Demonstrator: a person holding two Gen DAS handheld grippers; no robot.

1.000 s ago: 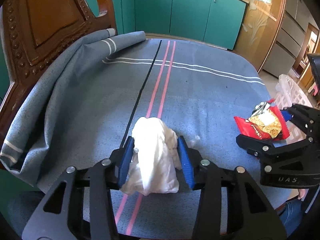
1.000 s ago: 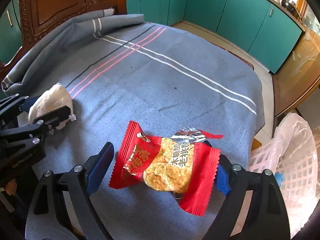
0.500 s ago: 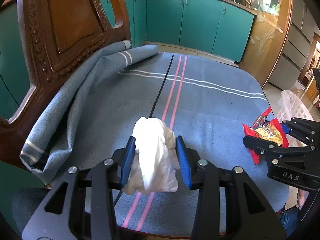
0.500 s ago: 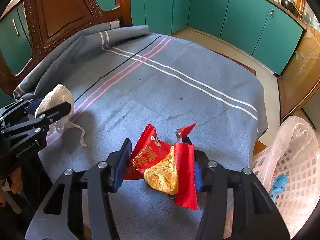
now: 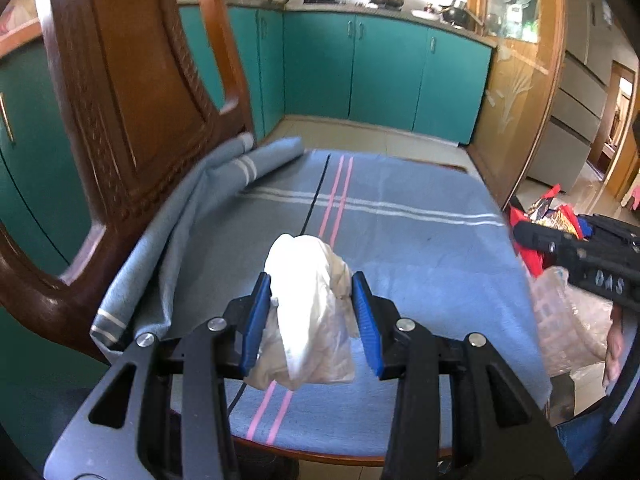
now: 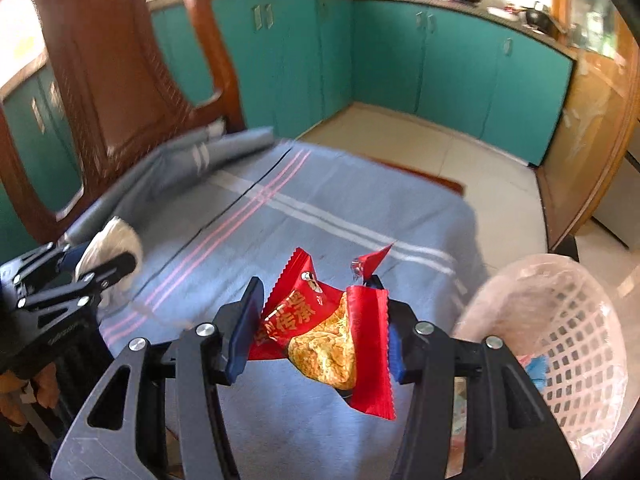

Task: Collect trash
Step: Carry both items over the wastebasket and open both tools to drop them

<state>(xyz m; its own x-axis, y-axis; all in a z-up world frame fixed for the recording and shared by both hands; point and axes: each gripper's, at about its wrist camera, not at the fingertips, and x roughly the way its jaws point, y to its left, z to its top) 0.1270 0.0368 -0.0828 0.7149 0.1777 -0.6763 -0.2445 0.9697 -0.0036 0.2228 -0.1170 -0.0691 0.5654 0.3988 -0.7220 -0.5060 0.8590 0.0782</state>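
The left gripper (image 5: 310, 320), black with 2 blue pads, is clenched on a crumpled white tissue wad (image 5: 310, 312), holding it clear above the blue-grey striped tablecloth (image 5: 420, 248) near the carved brown wooden chair (image 5: 132, 120). The right gripper (image 6: 320, 328) grips a crinkled red foil snack wrapper (image 6: 324, 328) between its pads, also lifted off the cloth. Just off the table's right edge stands a pale pink lattice plastic basket (image 6: 576, 344) lined with a thin clear bag, close beside the wrapper.
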